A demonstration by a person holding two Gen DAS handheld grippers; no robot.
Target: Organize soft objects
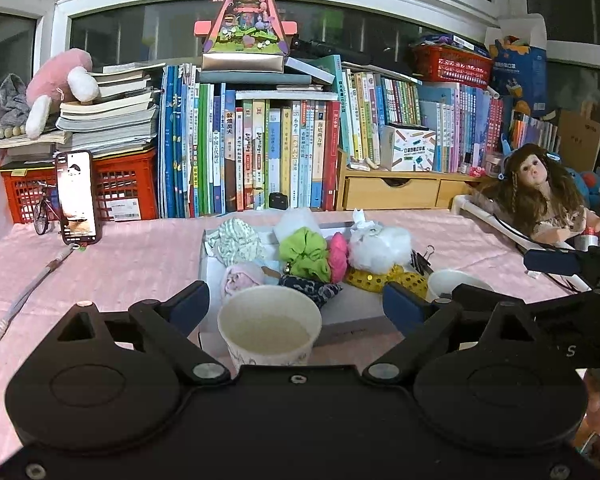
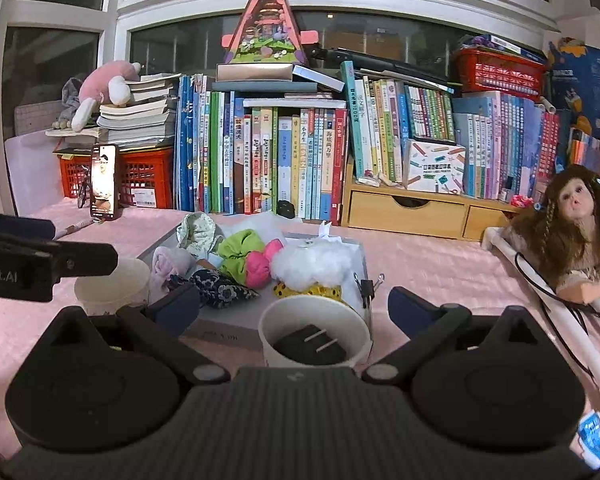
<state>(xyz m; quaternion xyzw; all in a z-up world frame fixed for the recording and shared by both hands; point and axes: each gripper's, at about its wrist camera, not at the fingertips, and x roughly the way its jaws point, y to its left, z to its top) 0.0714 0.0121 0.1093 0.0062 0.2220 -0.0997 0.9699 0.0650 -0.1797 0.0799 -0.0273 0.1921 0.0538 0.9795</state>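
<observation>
A grey tray (image 1: 210, 256) (image 2: 362, 252) on the pink tablecloth holds soft things: a green scrunchie (image 1: 304, 250) (image 2: 236, 254), a pink one (image 1: 339, 256) (image 2: 259, 266), a white fluffy piece (image 1: 380, 246) (image 2: 312, 264), a striped one (image 1: 236, 240), a pale pink one (image 1: 242, 278), a dark floral one (image 1: 312, 288) (image 2: 216, 292) and a yellow sequin bow (image 1: 380, 278). My left gripper (image 1: 296, 304) is open around an empty paper cup (image 1: 269, 326). My right gripper (image 2: 294, 308) is open around a paper cup (image 2: 314, 338) that holds a black plug (image 2: 312, 346).
A phone (image 1: 78, 196) leans on a red crate at the back left. A doll (image 1: 540, 196) (image 2: 576, 232) lies on a white rack at the right. Books line the back. A binder clip (image 2: 368, 286) sits at the tray's right corner. A lanyard (image 1: 24, 300) lies at the left.
</observation>
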